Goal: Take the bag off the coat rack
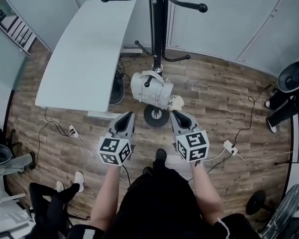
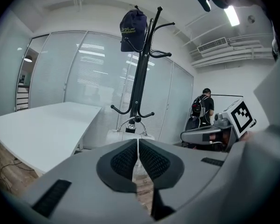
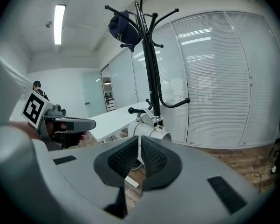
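Wood-plank floor [image 1: 229, 108] in an office walled with frosted glass, seen from above over a person's forearms. A white bench [image 1: 84, 54] stands at the left. A black coat rack [image 1: 157, 29] rises in the middle, with a dark cap [image 2: 133, 29] on a top hook.

The bag [image 1: 150, 89], white and barrel-shaped, hangs by its handles from a low hook on the rack, just above the round base. Nothing of the task looks done yet: the bag is on its hook, and neither gripper touches it. Reaching it, taking hold and lifting the handles clear of the hook all appear to be left.

The left gripper [image 1: 128, 114] and the right gripper [image 1: 176, 113] are held side by side, a little apart, in front of the person. Both are aimed at the bag and tipped slightly downward, their tips near the bag but short of it. The left gripper's fingers [image 2: 126, 160] are pressed together with nothing between them. The right gripper's fingers [image 3: 123, 160] are likewise closed and empty.
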